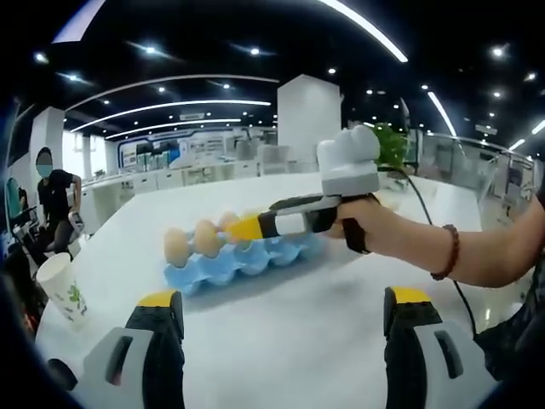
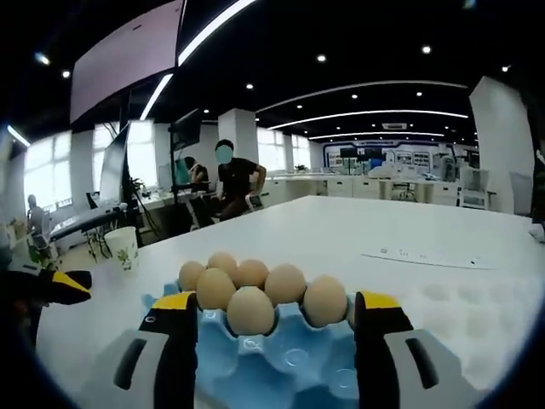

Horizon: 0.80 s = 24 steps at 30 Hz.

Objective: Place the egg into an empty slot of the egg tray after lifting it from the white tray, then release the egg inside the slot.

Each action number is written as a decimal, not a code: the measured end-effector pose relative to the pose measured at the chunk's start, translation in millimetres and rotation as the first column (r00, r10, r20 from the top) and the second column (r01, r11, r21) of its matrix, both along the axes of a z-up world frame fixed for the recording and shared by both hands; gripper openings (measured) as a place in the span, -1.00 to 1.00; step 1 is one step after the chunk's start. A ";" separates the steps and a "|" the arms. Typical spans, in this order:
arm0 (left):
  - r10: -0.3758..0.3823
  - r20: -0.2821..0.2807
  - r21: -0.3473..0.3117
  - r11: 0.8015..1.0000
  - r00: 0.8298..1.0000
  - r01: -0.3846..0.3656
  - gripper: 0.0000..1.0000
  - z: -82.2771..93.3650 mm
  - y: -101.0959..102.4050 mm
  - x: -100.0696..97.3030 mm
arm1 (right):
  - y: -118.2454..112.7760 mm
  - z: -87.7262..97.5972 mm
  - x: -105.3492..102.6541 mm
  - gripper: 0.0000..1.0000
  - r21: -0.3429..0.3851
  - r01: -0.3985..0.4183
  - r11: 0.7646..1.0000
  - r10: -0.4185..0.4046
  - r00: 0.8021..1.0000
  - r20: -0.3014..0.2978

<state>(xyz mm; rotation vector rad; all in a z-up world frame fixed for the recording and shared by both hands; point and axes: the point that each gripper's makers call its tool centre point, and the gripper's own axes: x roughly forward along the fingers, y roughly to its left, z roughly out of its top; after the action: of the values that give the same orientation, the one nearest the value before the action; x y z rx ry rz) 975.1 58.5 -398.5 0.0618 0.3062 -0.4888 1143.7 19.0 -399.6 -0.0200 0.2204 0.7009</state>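
A blue egg tray [image 1: 243, 260] lies on the white table with several brown eggs [image 1: 207, 238] along its far side. Held by a hand, my right gripper [image 1: 244, 228] reaches in from the right, its yellow tips just above those eggs. In the right gripper view its jaws stand wide apart over the blue tray [image 2: 255, 362], so the right gripper [image 2: 274, 300] is open; the nearest egg [image 2: 250, 311] sits in a slot between the jaws, touching neither. My left gripper [image 1: 283, 296] hovers open over bare table, short of the tray, holding nothing.
A paper cup [image 1: 64, 290] stands near the table's left edge, also seen as a cup [image 2: 123, 247]. A white dimpled tray [image 2: 460, 298] lies to the right of the blue one. A person [image 2: 234, 183] sits at a desk beyond the table.
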 end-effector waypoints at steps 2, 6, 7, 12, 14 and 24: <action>-0.004 0.003 -0.001 1.000 1.000 0.004 1.00 0.7 -1.4 -0.5 | -3.0 1.2 -0.2 0.59 -0.001 0.001 1.000 -0.001 1.000 -0.003; -0.013 0.007 -0.016 1.000 1.000 0.013 1.00 2.5 -5.3 -1.0 | -11.1 7.8 -1.6 0.67 0.001 0.004 1.000 -0.004 1.000 0.003; -0.013 0.007 -0.014 1.000 1.000 0.013 1.00 2.6 -5.7 -1.1 | -12.8 8.7 -1.3 0.69 0.003 0.006 1.000 -0.006 1.000 0.001; -0.018 0.003 -0.004 1.000 1.000 0.018 1.00 2.9 -8.2 -2.2 | -27.3 10.0 -0.6 0.71 -0.015 0.021 1.000 -0.021 1.000 -0.007; -0.016 0.005 -0.005 1.000 1.000 0.016 1.00 3.4 -8.7 -2.1 | -32.5 10.2 -1.1 0.71 -0.022 0.028 0.999 -0.028 1.000 -0.007; -0.020 0.003 -0.011 1.000 1.000 0.020 1.00 4.2 -11.1 -4.1 | -60.4 10.3 -3.4 0.71 -0.028 0.067 0.997 -0.067 0.998 -0.011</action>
<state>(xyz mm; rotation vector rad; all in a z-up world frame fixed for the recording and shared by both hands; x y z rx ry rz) 971.0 47.4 -394.4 0.0547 0.3001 -0.5099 1140.3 -41.5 -389.3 -0.0344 0.2416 0.6315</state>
